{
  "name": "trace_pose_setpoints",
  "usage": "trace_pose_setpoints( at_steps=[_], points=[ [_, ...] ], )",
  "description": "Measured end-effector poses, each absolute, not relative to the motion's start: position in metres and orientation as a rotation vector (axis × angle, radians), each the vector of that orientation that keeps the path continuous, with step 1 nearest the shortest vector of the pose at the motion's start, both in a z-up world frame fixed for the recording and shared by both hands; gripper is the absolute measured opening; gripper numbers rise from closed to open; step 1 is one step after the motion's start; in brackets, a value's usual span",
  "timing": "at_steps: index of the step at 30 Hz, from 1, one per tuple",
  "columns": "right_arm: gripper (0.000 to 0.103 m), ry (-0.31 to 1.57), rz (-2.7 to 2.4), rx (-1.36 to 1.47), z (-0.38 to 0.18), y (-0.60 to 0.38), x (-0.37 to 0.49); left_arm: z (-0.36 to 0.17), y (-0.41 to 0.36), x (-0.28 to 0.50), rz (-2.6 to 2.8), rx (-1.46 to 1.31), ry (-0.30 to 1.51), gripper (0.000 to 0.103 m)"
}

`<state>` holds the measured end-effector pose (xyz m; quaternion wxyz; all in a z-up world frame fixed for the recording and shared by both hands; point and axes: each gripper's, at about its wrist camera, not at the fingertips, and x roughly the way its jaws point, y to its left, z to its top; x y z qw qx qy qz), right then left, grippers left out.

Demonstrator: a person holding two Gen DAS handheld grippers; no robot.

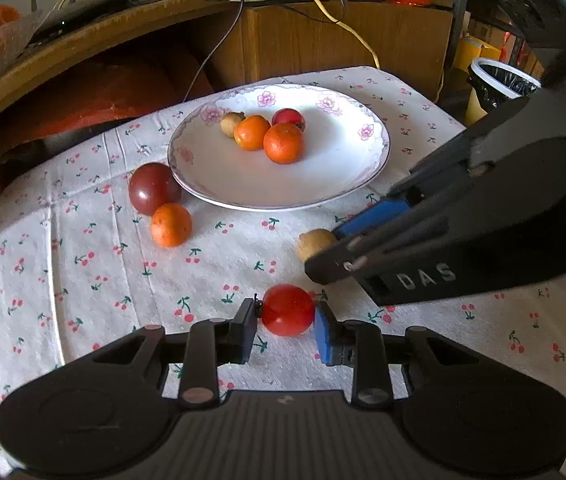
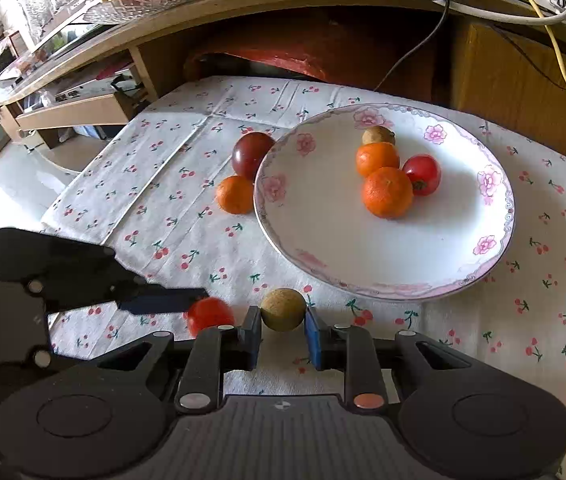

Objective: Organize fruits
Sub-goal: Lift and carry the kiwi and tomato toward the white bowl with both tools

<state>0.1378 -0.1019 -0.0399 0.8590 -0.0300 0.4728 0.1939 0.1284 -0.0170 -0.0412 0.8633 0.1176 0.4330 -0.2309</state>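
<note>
Left gripper point(image 1: 286, 314) clamped on red tomato point(image 1: 287, 310); right gripper point(image 2: 283, 326) pinching brown fruit point(image 2: 283, 309); plate point(image 2: 363, 256) just beyond.

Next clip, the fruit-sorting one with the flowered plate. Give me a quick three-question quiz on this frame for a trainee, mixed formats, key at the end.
1. How many fruits lie on the plate?
2. True or false: the left gripper has its fingers on either side of a red tomato.
3. Which fruit sits between the fingers of the right gripper? A) an orange B) the small brown fruit C) the dark red tomato

Key
1. Four: two oranges, a red tomato and a small brown fruit.
2. True.
3. B. The dark red tomato and an orange lie on the tablecloth beside the plate's rim.
</note>
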Motion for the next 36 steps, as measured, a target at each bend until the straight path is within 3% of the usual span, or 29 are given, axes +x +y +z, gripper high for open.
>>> trace_pose_setpoints(
  at_steps=[36],
  points=[
    [0.019, 0.853, 0.297, -0.07, -0.008, -0.129, 0.142, -0.017, -0.038, 0.163, -0.426, 0.23, 0.8, 0.039]
  ],
)
